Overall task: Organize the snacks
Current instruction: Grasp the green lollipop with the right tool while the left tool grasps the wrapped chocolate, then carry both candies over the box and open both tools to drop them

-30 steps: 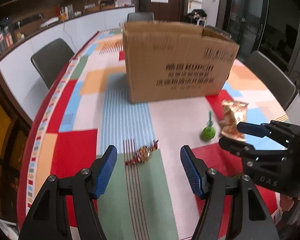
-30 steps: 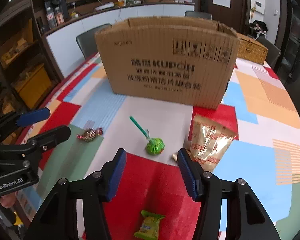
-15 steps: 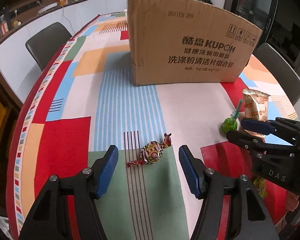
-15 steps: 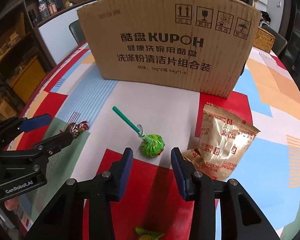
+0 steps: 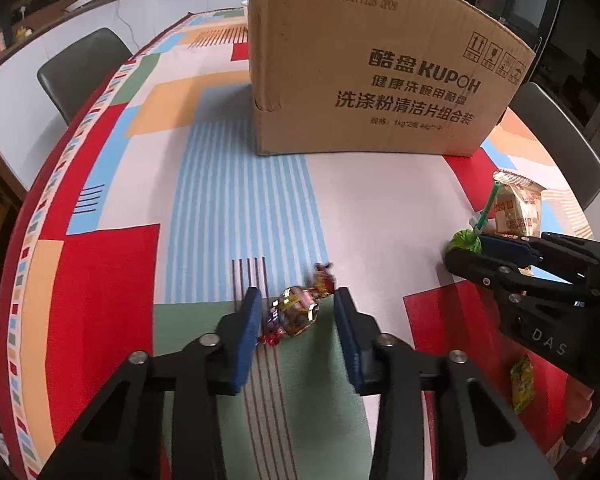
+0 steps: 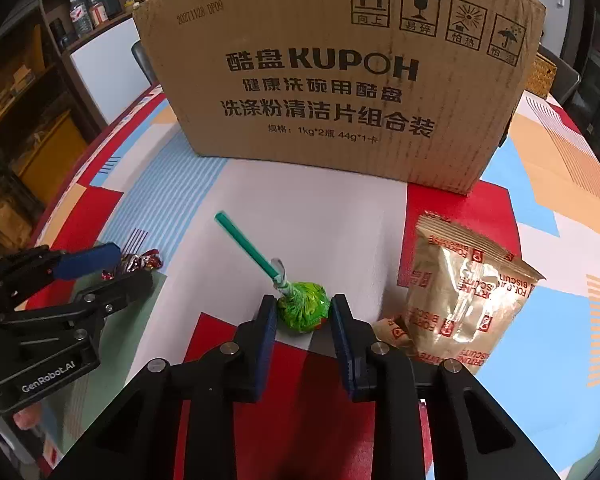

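Note:
A foil-wrapped candy (image 5: pixel 296 312) lies on the tablecloth between the blue pads of my left gripper (image 5: pixel 298 322); the jaws have narrowed around it, with a gap still on its right side. A green lollipop (image 6: pixel 302 312) with a green stick lies between the pads of my right gripper (image 6: pixel 303 322), and both pads touch its wrapped head. A gold biscuit bag (image 6: pixel 464 300) lies just right of it. A tall cardboard box (image 6: pixel 340 76) stands behind. The left gripper also shows in the right wrist view (image 6: pixel 112 266), and the right gripper in the left wrist view (image 5: pixel 466 254).
A small yellow-green snack packet (image 5: pixel 522 382) lies on the red patch by the right gripper. Grey chairs (image 5: pixel 84 68) stand around the table. The table edge (image 5: pixel 4 272) curves along the left. A counter and shelves lie beyond.
Both grippers have moved down and forward onto their snacks. Both jaws have closed in: the left around the candy, the right onto the lollipop head.

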{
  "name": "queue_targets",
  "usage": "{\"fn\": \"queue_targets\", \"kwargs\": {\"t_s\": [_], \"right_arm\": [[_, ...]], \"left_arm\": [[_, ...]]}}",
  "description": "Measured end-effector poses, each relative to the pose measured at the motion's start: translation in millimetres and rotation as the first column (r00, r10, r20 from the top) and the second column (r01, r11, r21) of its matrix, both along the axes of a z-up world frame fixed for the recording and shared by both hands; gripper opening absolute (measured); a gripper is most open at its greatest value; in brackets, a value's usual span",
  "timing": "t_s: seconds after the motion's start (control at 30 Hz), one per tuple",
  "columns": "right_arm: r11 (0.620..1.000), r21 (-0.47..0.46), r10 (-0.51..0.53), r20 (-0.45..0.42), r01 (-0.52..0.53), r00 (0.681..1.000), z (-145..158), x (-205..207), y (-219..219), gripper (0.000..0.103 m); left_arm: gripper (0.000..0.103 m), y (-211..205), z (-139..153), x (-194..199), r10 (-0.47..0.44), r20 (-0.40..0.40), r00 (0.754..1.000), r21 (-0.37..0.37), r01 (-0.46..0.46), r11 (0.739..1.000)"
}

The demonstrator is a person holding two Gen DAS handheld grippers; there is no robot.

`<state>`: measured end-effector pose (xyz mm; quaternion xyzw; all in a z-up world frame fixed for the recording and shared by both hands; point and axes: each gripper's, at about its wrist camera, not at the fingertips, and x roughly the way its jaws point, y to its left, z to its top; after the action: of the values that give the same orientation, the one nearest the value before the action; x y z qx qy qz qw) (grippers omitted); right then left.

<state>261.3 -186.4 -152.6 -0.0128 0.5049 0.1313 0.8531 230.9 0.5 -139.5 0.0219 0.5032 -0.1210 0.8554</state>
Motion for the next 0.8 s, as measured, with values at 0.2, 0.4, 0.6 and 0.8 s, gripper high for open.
{"fn": "queue_targets", "kwargs": {"t_s": [0.2,0.4,0.6,0.8], "right_arm": [[1.0,0.004,0.002,0.007,-0.002,1.0,1,-3,2,0.028],[1.0,0.024,0.004,0.022,-0.005,1.0,10,-10,-3,0.028],[0.999,0.046,-0.004,0.05,0.001,0.999,26,-16,-9,0.028],[0.998,0.067,-0.009,0.096,0.003,0.995,46,-26,-15,0.028]], "left_arm": [[0.024,-2,1,-3,-0.007,0.0,1.0,-0.012,0.007,1.0],[0.024,-4,17,-11,0.002,0.039,0.999,-0.029,-0.001,1.0],[0.024,-8,41,-21,-0.006,0.096,0.995,-0.043,0.01,0.999],[0.024,-11,64,-29,-0.006,0.152,0.988,-0.053,0.014,0.998]]}}
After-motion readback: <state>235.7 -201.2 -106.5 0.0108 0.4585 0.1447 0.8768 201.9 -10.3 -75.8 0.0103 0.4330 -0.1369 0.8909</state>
